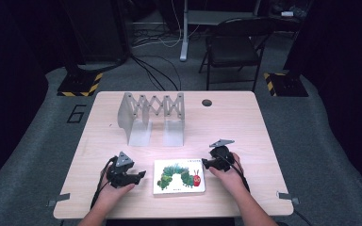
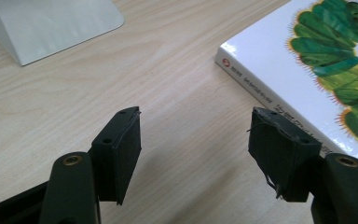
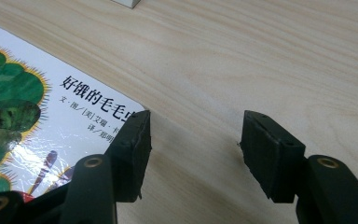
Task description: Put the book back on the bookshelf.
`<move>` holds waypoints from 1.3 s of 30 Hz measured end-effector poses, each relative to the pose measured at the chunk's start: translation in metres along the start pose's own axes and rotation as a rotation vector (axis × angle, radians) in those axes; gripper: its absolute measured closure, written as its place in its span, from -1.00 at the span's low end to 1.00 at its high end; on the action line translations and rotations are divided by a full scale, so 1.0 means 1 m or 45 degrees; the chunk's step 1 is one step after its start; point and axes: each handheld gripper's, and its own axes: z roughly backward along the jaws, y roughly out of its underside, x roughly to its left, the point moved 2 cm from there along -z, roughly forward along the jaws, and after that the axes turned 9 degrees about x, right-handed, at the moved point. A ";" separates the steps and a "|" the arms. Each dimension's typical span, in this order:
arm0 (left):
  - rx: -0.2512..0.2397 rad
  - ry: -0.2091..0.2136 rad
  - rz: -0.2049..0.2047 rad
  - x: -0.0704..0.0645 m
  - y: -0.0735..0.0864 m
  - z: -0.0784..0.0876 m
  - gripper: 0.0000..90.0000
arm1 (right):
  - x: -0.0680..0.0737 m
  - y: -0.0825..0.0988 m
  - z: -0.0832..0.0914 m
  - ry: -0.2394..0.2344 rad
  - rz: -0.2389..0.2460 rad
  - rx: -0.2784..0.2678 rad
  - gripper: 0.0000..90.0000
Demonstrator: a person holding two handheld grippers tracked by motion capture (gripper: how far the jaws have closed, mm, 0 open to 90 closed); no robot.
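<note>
Overhead, the tabletop (image 1: 245, 122) is pale wood-grain laminate with rounded corners and a small dark round grommet (image 1: 207, 102) near its far edge. A picture book (image 1: 178, 176) with a white cover and a green caterpillar lies flat near the near edge, about midway along it. The left hand-held gripper (image 1: 140, 175) sits just beside the book's left edge; in its own view the jaws stand moderately apart over bare wood, nothing between them, the book's spine close by one jaw. The right hand-held gripper (image 1: 204, 163) is at the book's far right corner; its jaws are also apart, one lying over the cover's corner, the other over bare tabletop, and no pad presses on the book. A grey expanding metal bookend rack (image 1: 152, 117) stands toward the far left of the tabletop. Beyond: grey carpet, a dark folding chair (image 1: 233, 49), loose cables, yellow-black striped stand bases (image 1: 79, 84), dark surroundings.
</note>
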 end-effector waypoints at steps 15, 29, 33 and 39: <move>-0.033 0.026 0.001 -0.019 -0.001 0.002 -0.31 | 0.002 -0.001 0.003 -0.029 -0.005 -0.010 -0.05; -0.016 0.103 -0.059 -0.053 0.003 0.004 -0.33 | 0.005 -0.004 0.005 -0.047 0.013 -0.023 -0.06; -0.013 0.130 -0.084 -0.061 0.003 0.002 -0.33 | 0.005 -0.004 0.006 -0.056 0.015 -0.028 -0.06; -0.002 0.148 -0.110 -0.069 0.004 0.000 -0.33 | 0.008 -0.005 0.006 -0.061 0.016 -0.028 -0.06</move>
